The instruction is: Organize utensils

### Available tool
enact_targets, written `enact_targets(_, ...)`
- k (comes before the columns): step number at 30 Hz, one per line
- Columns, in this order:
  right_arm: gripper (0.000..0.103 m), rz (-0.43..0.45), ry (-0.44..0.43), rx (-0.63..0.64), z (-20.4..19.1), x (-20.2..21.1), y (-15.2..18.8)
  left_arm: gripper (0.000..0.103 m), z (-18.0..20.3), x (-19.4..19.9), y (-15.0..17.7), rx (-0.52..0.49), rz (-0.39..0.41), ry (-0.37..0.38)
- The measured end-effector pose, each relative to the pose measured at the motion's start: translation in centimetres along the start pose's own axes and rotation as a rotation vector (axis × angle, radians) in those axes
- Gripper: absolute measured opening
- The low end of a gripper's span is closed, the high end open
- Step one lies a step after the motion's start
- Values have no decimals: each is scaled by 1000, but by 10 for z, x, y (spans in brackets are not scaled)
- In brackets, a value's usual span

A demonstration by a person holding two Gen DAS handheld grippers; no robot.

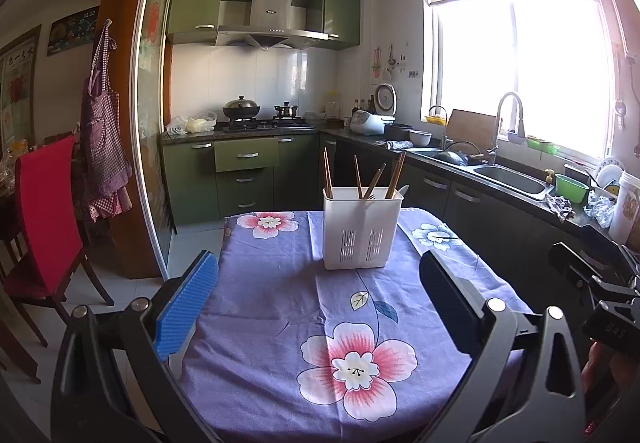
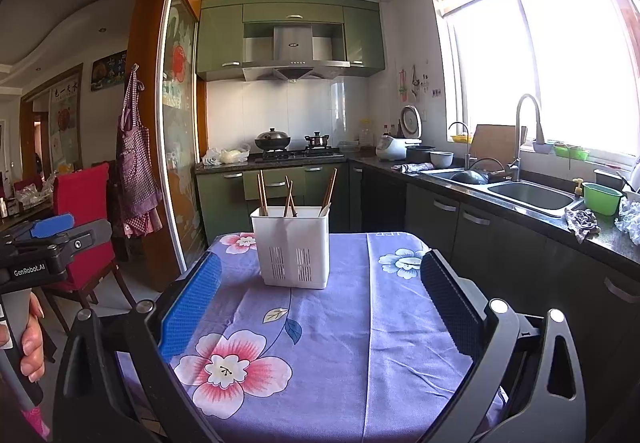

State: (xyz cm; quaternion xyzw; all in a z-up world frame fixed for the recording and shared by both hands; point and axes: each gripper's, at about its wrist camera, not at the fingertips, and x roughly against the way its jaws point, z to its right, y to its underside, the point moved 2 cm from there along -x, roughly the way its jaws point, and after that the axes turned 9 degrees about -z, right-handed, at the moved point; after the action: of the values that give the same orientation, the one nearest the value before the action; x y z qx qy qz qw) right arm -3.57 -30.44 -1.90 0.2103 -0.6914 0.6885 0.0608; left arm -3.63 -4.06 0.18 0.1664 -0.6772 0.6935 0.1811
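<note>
Both tools [image 1: 316,307] [image 2: 320,307] spread, empty; utensil holder [image 1: 362,227] mid-table, cloth [image 1: 280,283] around bare.

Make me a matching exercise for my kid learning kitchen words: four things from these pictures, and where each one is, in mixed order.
Things:
1. utensil holder
2. wok
3. apron
4. green bowl

Places:
A. hanging on a hook by the door
B. on the counter beside the sink
C. on the flowered tablecloth
D. on the stove

Pairs: 1-C, 2-D, 3-A, 4-B
</note>
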Motion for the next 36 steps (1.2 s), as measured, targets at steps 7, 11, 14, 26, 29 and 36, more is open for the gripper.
enact_targets(7,98,-1,-6,-1,0,0,0,96,1,0,0,-3,0,-2)
enact_targets(11,98,-1,-7,-1,0,0,0,96,1,1,0,-4,1,-2)
enact_targets(14,98,-2,-7,0,0,0,1,96,1,1,0,-4,1,0)
enact_targets(26,98,-4,-11,2,-2,-1,1,96,1,0,-3,-4,-11,-20)
enact_targets(29,98,-5,-11,3,-2,-1,1,96,0,0,-4,10,-18,-8)
enact_targets(36,98,-13,-12,5,-3,-4,4,96,0,-2,-2,15,-37,11)
